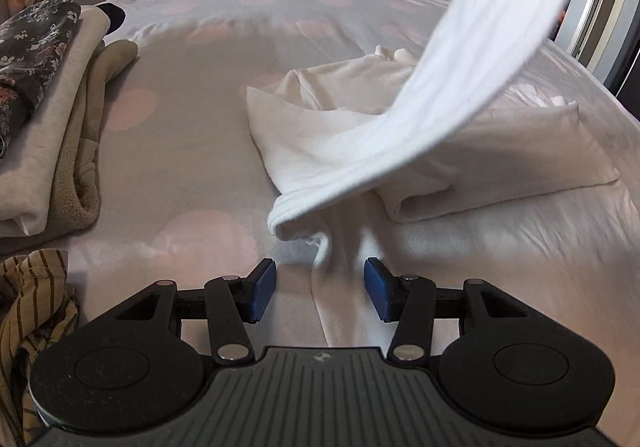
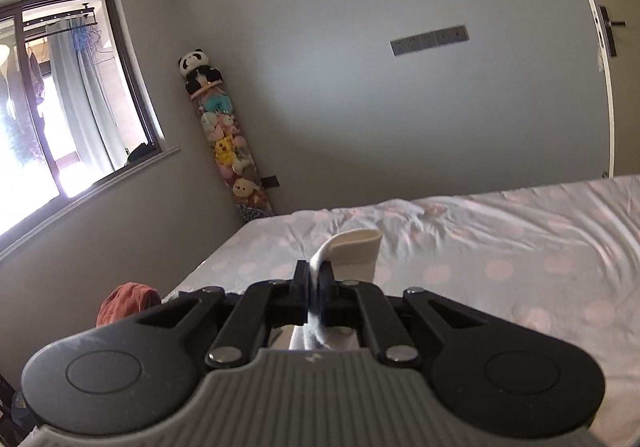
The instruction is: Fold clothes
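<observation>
Left wrist view shows the white knit garment (image 1: 400, 119) half lifted off the bed: one long white sleeve-like band (image 1: 492, 47) sweeps up and out of the top right of the picture, while its hemmed lower end (image 1: 296, 219) trails on the sheet just ahead of the left gripper (image 1: 320, 289). The rest of the cloth lies in a rumpled cream heap in the middle of the mattress. That gripper's blue-padded jaws stand apart with nothing pinched; a fold of white fabric runs on the sheet between them, untouched.

Right wrist view shows the right gripper (image 2: 316, 287) with its black jaws clamped tight on a strip of the same white fabric, a ribbed cuff (image 2: 358, 253) curling up beyond the tips. It is held high, looking across the bed at the grey wall.

My reading is that this is the pick-up-and-spread step, before any fold. Next, the free gripper probably needs to take the trailing hem so the piece can be stretched flat.

Around it lie the pale pink-dotted bedsheet (image 1: 192, 151), a stack of folded clothes (image 1: 52, 119) at the left, and a striped crumpled shirt (image 1: 32, 303) nearer the camera.
</observation>
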### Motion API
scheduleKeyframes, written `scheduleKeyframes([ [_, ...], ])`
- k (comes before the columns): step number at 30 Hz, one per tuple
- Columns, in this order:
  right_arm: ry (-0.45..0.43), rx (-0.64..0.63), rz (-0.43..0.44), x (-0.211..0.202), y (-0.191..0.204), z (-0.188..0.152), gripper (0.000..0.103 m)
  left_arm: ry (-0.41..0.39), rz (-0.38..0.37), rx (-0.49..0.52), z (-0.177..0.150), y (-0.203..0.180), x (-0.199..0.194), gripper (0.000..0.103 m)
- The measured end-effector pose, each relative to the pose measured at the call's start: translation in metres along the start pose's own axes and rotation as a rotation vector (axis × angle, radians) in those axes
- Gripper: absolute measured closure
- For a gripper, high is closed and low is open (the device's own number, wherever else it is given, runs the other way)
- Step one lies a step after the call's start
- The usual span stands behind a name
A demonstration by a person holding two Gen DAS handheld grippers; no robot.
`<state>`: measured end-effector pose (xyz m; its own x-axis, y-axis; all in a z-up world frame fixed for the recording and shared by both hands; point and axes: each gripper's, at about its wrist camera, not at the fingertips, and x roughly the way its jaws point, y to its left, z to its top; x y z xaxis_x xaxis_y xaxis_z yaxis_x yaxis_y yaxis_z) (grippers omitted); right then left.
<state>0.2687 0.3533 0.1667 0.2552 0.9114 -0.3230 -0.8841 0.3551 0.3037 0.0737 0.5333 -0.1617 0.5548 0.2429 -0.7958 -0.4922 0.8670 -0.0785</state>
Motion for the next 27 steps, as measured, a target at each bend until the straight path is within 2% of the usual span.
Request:
scheduleKeyframes([
  [4,-0.014,-0.031,-0.016,0.004,0.009,0.019,0.097,-0.020,-0.004,-0.009,0.011,-0.001,0.003,0.056],
  [7,-0.019,-0.042,-0.034,0.004,0.008,0.024,0.097,-0.022,0.060,-0.013,0.019,-0.001,0.009,0.058],
  [8,-0.020,-0.046,-0.040,0.004,0.008,0.026,0.097,-0.015,0.068,-0.028,0.021,0.002,0.011,0.063],
  [9,-0.022,-0.050,-0.050,0.003,0.007,0.027,0.097,-0.006,0.073,-0.044,0.023,0.005,0.012,0.080],
  [10,-0.027,-0.058,-0.071,0.001,0.002,0.027,0.097,0.007,0.069,-0.061,0.024,0.009,0.013,0.087],
  [13,-0.032,-0.076,-0.159,-0.003,-0.021,0.023,0.097,-0.004,0.086,-0.073,0.022,0.015,0.010,0.088],
  [16,-0.001,-0.028,-0.253,-0.003,-0.065,0.011,0.097,0.003,0.092,-0.071,0.018,0.016,0.009,0.088],
  [20,0.082,0.061,-0.356,0.001,-0.140,-0.030,0.097,0.010,0.096,-0.069,0.016,0.016,0.009,0.088],
  [24,0.191,0.217,-0.399,0.004,-0.211,-0.093,0.097,0.026,0.101,-0.038,0.016,0.011,0.008,0.088],
  [27,0.241,0.327,-0.422,0.005,-0.247,-0.140,0.097,0.056,0.104,-0.003,0.015,0.008,0.006,0.088],
])
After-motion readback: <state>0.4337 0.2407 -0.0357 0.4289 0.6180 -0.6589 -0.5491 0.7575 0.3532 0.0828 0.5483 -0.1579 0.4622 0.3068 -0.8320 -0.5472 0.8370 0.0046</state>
